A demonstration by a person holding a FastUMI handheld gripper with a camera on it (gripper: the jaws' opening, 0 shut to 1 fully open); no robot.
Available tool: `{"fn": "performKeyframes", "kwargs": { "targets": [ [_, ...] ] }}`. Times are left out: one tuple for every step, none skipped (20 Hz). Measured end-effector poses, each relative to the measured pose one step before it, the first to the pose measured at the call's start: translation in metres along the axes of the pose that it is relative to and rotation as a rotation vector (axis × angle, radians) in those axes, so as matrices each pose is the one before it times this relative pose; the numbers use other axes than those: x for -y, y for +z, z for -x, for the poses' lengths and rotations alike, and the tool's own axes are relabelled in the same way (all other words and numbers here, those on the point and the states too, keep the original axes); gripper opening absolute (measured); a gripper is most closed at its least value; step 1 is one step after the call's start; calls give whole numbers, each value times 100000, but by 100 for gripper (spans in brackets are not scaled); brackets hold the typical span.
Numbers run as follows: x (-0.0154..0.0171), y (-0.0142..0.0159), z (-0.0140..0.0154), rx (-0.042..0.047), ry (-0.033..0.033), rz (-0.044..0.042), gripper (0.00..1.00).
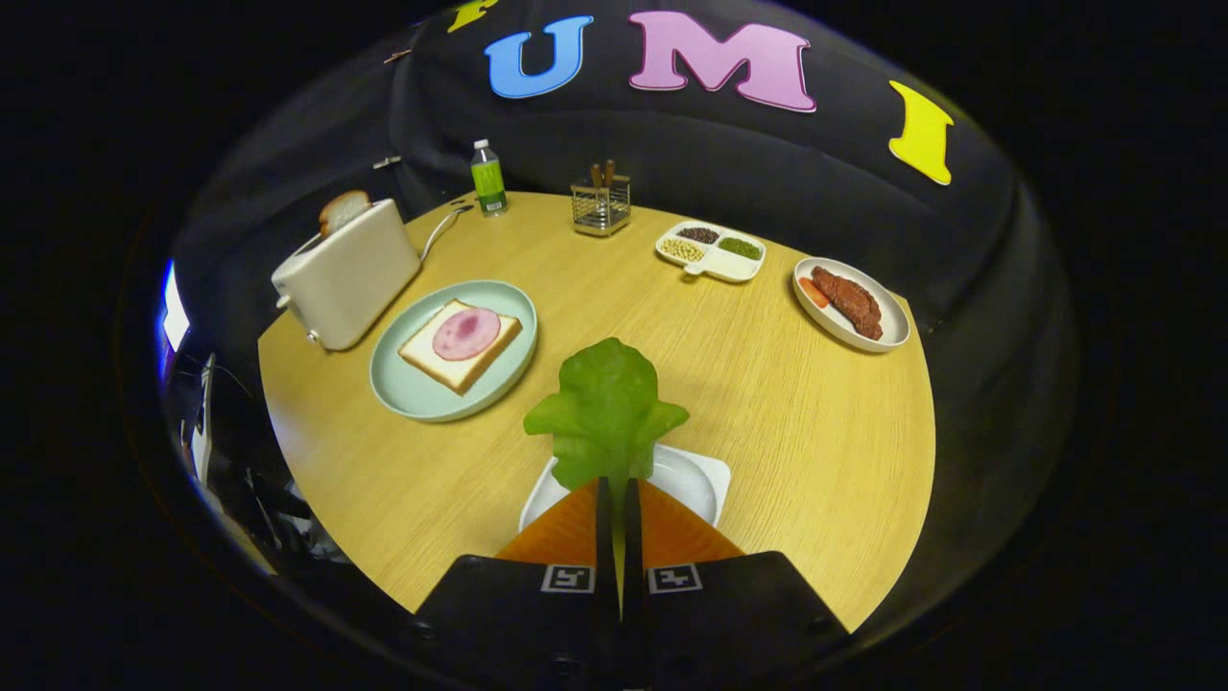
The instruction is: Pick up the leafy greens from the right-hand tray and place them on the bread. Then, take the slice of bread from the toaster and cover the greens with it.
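Between the two orange fingers [576, 528] of the hand-held gripper [619, 489] sits the stem end of the leafy greens [606, 408], pinched from both sides with the jaws nearly together; the leaf stands up just ahead of the fingertips, above the white tray [693, 477] that lies directly under and beyond them on the tabletop [767, 403]. Ahead and to the left, well apart from the greens, a pale green plate [408, 389] carries a slice of bread [459, 345] topped with a round of ham [466, 333]. Just beside that plate, farther left, a cream toaster [345, 274] holds a second bread slice [343, 209] poking out of its slot. Across the far side stand a bottle [488, 178], a wire rack [601, 206], a divided dish of beans [711, 250] and a plate of meat [850, 302].
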State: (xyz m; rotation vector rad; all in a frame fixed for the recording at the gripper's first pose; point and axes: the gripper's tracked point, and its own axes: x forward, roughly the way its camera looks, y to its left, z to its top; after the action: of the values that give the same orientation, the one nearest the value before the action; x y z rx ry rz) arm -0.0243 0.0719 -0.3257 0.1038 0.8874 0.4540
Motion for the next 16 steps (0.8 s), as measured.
{"fn": "performKeyframes", "kwargs": {
  "targets": [
    [-668,1105,448,1990,643,330,5],
    [-765,1005,403,1539,853,164,5],
    [-898,1092,251,1495,1081,92,5],
    [-959,1006,43,1487,1132,250,5],
    [-979,1013,-51,1135,904,469,5],
    [-891,875,-173,1065,762,638,6],
    [-1026,954,-382,1026,1027,704,5],
    [-855,737,-332,786,836,505,5],
    [-980,769,-430,855,800,384,5],
    [-913,596,-714,568,879,142,6],
    [-1008,680,-682,438,762,40,6],
    [-876,446,-591,405,514,262,5],
    [-813,498,-709,290,501,351,6],
    [-680,244,-756,27,373,286,6],
    [-726,223,-742,-218,422,70,6],
    [-574,152,-840,-262,138,-113,5]
  ]
}}
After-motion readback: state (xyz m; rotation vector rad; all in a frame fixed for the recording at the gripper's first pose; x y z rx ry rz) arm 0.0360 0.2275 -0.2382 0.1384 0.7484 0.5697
